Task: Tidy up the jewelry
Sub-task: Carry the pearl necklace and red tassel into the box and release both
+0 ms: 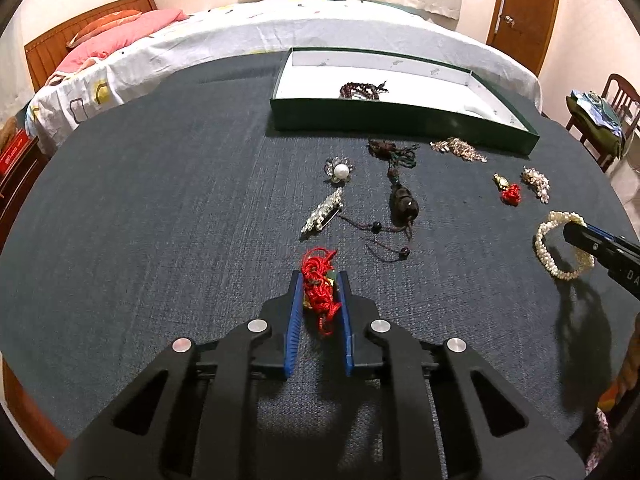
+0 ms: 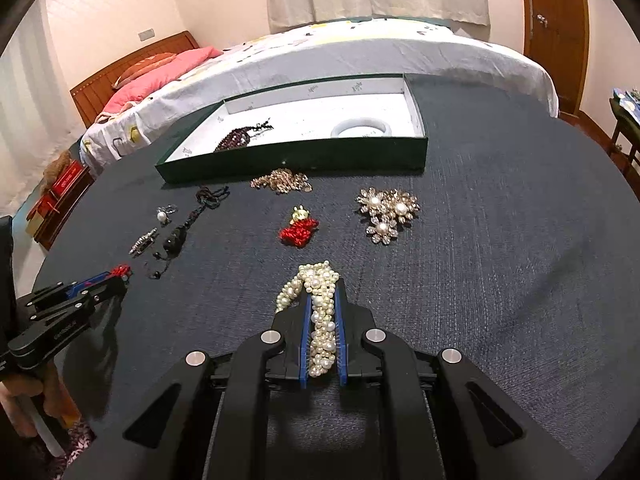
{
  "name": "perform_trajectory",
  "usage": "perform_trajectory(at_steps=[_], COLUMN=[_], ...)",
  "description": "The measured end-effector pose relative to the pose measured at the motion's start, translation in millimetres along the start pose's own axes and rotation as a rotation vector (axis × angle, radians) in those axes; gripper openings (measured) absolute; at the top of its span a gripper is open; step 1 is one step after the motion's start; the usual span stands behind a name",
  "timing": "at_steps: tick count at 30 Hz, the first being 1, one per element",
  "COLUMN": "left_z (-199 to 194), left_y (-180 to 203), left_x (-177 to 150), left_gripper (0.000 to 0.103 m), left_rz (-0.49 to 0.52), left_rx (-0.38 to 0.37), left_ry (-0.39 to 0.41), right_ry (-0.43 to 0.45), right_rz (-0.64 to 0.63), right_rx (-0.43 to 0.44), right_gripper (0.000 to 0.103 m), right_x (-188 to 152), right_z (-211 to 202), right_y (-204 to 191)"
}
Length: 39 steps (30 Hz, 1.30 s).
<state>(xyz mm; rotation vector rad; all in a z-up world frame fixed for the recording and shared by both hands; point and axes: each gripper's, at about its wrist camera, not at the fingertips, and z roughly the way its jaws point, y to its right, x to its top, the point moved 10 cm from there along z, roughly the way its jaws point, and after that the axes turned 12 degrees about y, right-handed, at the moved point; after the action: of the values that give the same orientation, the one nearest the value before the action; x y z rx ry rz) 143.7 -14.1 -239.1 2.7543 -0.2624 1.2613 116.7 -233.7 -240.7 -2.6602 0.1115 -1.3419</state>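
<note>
Partly hidden red cord charm (image 1: 318,290) in left gripper (image 1: 319,280), pearl bracelet (image 2: 322,320) in R gripper (image 2: 323,292)

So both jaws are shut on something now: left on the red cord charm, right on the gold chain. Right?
Not quite. The left gripper is shut on the red cord charm, but the right gripper is shut on the pearl bracelet, as the right wrist view shows. The gold chain lies loose by the green box.

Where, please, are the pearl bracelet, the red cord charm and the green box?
pearl bracelet (image 2: 322,320): right wrist view, beads between the pads.
red cord charm (image 1: 318,292): left wrist view, knotted cord.
green box (image 2: 296,158): right wrist view, front wall.
</note>
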Motion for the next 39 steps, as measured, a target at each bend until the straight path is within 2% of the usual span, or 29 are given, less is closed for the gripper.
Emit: perform_trajectory(at_steps=[11, 21, 31, 39], left_z=[-10, -21, -2, 42], left_y=[3, 13, 30, 49], left_x=[17, 55, 115, 174], left_gripper=[0.015, 0.015, 0.015, 0.015], left_rz=[0.001, 0.004, 0.011, 0.029], left_rx=[-0.005, -0.032, -0.075, -0.102], left_ry=[0.046, 0.123, 0.206, 0.252], right_ry=[0.033, 0.087, 0.184, 0.245], right_rz=[-0.009, -0.02, -0.046, -0.054], right_rx=[0.016, 0.03, 0.031, 0.003], right_gripper=[0.011, 0.011, 0.011, 0.011], right_x=[13, 38, 102, 167], right_z=[-8, -20, -6, 38], right_y=[-9, -15, -18, -2])
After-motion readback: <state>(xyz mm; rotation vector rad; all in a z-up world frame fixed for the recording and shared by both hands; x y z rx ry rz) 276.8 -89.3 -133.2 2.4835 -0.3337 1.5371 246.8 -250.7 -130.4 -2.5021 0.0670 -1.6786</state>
